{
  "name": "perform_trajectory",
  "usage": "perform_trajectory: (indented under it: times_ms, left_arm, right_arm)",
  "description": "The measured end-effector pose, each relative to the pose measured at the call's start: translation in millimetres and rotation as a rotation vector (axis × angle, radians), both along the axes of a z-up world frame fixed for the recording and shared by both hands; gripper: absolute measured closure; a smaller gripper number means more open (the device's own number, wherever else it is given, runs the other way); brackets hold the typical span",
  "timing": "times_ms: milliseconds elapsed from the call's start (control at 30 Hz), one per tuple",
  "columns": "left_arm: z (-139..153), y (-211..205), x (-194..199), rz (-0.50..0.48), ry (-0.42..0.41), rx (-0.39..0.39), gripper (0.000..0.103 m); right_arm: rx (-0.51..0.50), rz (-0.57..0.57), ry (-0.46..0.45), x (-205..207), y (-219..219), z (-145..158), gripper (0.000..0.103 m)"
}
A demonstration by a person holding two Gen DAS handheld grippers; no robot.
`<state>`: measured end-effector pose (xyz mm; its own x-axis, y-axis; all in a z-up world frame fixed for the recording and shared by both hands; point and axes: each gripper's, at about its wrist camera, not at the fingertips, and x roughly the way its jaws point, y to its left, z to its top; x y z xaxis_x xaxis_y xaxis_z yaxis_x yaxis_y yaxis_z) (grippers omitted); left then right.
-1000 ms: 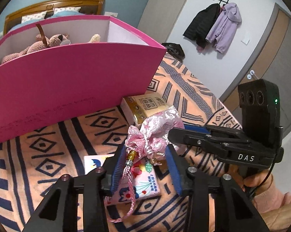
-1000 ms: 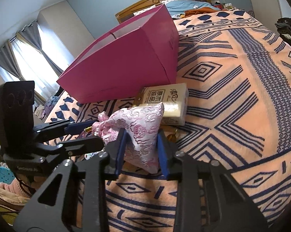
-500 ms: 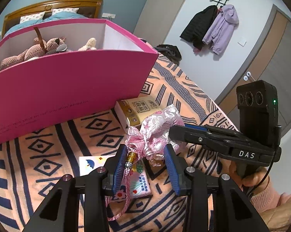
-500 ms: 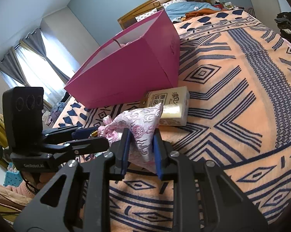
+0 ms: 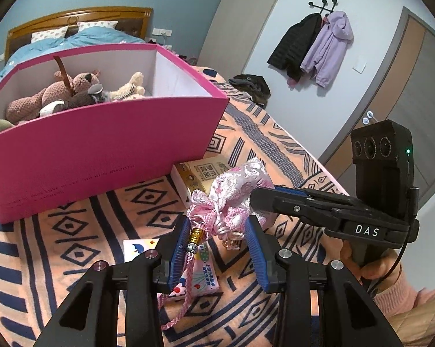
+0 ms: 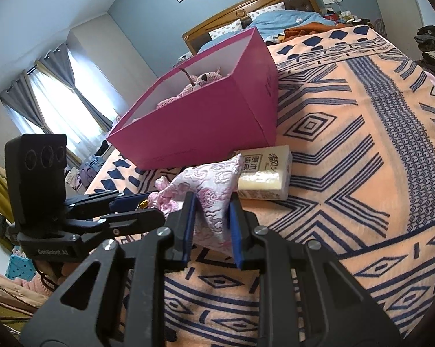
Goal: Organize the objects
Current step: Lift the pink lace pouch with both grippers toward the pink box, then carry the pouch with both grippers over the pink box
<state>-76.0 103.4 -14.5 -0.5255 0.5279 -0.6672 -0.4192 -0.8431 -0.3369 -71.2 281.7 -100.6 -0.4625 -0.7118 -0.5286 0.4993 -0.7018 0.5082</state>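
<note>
Step in hand: pouch [image 6: 214,190] at lower centre, pinched shut in right gripper [image 6: 212,225]; left gripper [image 5: 217,245] narrow around its tied neck, contact unclear. Next, likely: lift clear of blanket [image 6: 362,133], carry into pink box [image 5: 101,144], upper left.

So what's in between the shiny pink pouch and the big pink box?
A gold-and-white packet lies on the blanket between the pouch and the pink box, touching both. The right wrist view shows it best.

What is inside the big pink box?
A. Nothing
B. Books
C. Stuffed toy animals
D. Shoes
C: the left wrist view looks into the open pink box, where plush stuffed toy animals lie in a pile against its white inner wall.
</note>
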Motion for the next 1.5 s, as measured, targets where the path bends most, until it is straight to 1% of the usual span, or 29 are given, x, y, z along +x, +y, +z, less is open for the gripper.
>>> perform_trajectory:
  times_ms: [467, 1000, 1200, 1500]
  left_arm:
    - [14.8, -3.2, 7.9, 0.011, 0.053, 0.003, 0.063]
    - [30.3, -11.3, 7.0, 0.028, 0.093, 0.017, 0.063]
    - [40.3, -15.5, 6.1, 0.034, 0.122, 0.021, 0.063]
    - [49.8, -19.9, 1.1, 0.054, 0.143, 0.019, 0.063]
  right_arm:
    - [-0.003, 0.016, 0.034, 2.8, -5.0, 13.3, 0.078]
    - [-0.014, 0.037, 0.065, 2.1, -10.7, 29.0, 0.078]
    - [-0.015, 0.046, 0.095, 2.1, -13.7, 39.8, 0.078]
    - [-0.016, 0.059, 0.151, -2.2, -21.3, 59.7, 0.078]
